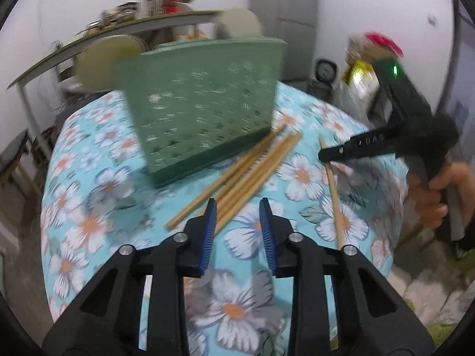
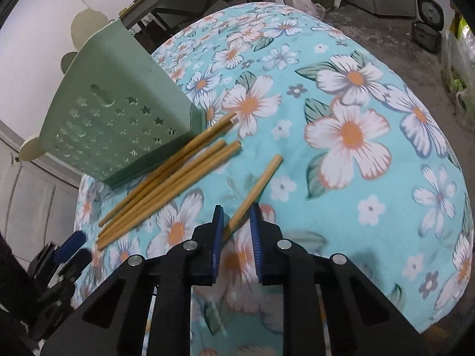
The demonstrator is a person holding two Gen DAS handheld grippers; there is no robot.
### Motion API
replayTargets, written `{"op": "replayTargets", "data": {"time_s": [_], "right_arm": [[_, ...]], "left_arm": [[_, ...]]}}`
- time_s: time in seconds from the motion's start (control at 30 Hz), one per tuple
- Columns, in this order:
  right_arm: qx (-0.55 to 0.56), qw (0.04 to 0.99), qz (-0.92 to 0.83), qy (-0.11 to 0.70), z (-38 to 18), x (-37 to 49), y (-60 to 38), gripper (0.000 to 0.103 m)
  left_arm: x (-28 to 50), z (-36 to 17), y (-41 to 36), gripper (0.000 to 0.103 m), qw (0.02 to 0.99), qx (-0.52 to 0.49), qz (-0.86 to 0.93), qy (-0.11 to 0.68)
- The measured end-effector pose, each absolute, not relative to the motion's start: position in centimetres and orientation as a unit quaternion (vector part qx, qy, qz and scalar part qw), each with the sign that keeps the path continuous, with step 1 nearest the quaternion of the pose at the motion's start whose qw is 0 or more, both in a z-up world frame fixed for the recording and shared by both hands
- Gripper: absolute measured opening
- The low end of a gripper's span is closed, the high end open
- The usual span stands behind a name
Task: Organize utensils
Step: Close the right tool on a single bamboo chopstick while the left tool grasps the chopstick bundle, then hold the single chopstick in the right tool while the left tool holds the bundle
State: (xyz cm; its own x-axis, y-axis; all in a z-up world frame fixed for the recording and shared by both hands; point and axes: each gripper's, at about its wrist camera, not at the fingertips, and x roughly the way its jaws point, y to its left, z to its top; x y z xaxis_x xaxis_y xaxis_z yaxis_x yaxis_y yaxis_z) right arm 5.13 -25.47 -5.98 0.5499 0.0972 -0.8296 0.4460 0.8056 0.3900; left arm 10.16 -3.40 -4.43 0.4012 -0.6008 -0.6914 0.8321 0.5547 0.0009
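A single chopstick [image 2: 256, 191] is found lying apart from the rest on the floral-clothed bench [image 2: 371, 95], just right of a bundle of chopsticks [image 2: 172, 184] that rests against the foot of a green perforated holder [image 2: 118, 118]. The lone stick's long axis runs from its far tip, up and to the right, back toward the right hand-held gripper [image 2: 236, 228], and its near end is seen between the blue pads. The jaws stand narrow but a gap shows beside the stick, so no firm clamp is judged. The left hand-held gripper [image 1: 237, 222] is partly parted and empty, just short of the bundle's near ends [image 1: 237, 178]. The right is judged nearer to the lone stick.
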Motion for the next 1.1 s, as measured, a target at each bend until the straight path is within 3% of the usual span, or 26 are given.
{"op": "replayTargets", "data": {"time_s": [0.5,0.6,1.1], "right_arm": [[0.305,0.83,-0.091,0.458,-6.3,4.0,-25.6,0.016],[0.305,0.831,-0.089,0.456,-6.4,4.2,-25.7,0.016],[0.309,0.832,-0.085,0.453,-6.4,4.0,-25.8,0.016]], "left_arm": [[10.6,-7.4,-9.8,0.011,0.781,0.301,-0.442,0.322],[10.7,-7.5,-9.8,0.0,0.785,0.306,-0.436,0.317],[8.7,-4.9,-8.9,0.0,0.787,0.301,-0.448,0.298]]}}
